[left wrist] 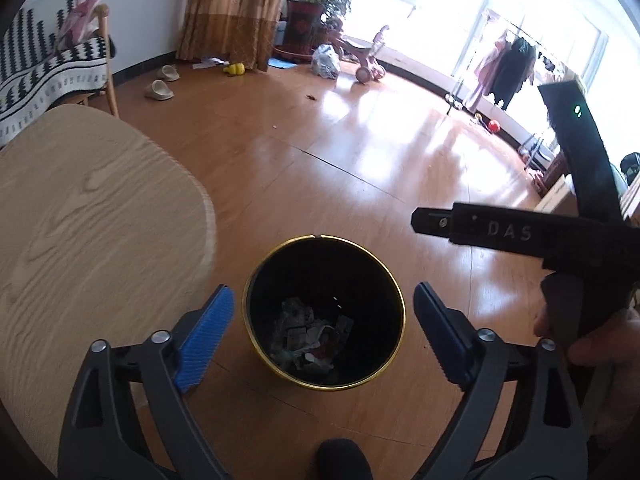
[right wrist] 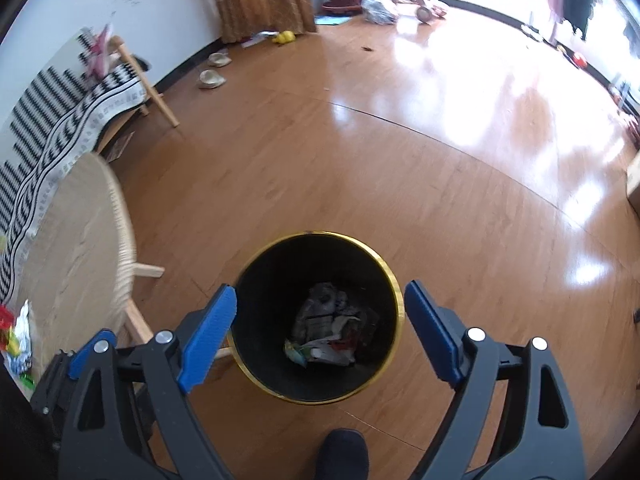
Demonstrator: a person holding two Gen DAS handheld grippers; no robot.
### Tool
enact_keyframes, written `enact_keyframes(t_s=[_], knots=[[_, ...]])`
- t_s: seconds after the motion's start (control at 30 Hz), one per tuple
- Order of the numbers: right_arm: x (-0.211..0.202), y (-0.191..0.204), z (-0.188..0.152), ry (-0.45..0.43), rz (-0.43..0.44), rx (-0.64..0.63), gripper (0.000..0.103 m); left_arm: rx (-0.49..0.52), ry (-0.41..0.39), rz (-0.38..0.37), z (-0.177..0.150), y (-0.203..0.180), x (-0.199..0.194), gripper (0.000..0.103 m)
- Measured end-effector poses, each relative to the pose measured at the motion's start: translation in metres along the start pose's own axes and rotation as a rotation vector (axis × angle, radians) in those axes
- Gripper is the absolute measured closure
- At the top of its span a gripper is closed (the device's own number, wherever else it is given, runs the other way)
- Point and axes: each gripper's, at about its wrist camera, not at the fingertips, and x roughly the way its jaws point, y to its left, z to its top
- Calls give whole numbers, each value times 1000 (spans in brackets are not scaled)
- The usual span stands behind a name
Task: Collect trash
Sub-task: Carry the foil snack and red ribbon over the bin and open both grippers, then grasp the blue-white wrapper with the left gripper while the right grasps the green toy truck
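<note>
Both grippers (left wrist: pixel 324 336) (right wrist: pixel 320 340) agape above bin (right wrist: pixel 394 292)

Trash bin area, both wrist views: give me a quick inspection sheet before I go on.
Surface: glossy wooden floor, strong window glare; round light-wood table left of the bin.
Job's things: black trash bin with gold rim, upright on the floor, crumpled wrappers and paper at its bottom.
Clutter: colourful wrappers on the table edge; slippers, yellow toy, plastic bag and pink ride-on toy by the far wall.
Grippers: left gripper and right gripper above the bin, jaws wide apart, nothing between them.
Cables: nothing seen.
Surroundings: curtain, potted plant, clothes rack, patterned blanket.
</note>
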Motion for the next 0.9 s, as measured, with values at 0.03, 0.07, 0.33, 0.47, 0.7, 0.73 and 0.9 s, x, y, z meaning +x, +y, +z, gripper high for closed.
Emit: enact_keyframes(t_s=[0.03, 0.07, 0.33, 0.47, 0.7, 0.73, 0.9], knots=[[-2, 12, -1, -3, 15, -16, 20, -19, -16, 10, -1, 10, -13, 11], [-4, 25, -1, -5, 31, -35, 20, -38, -28, 28, -3, 20, -26, 10], [-10, 194, -24, 10, 214, -321, 20, -203, -110, 273, -32, 135, -134, 8], [-10, 283, -53, 38, 312, -466, 20, -330, -150, 409, -64, 207, -196, 8], [-13, 405, -109, 74, 442, -659, 20, -527, -224, 621, -123, 317, -293, 8], [-16, 416, -121, 72, 452, -680, 20, -550, -225, 645, -130, 331, -303, 8], [-14, 460, -149, 89, 467, -751, 21, -613, -215, 687, -149, 385, -321, 9]])
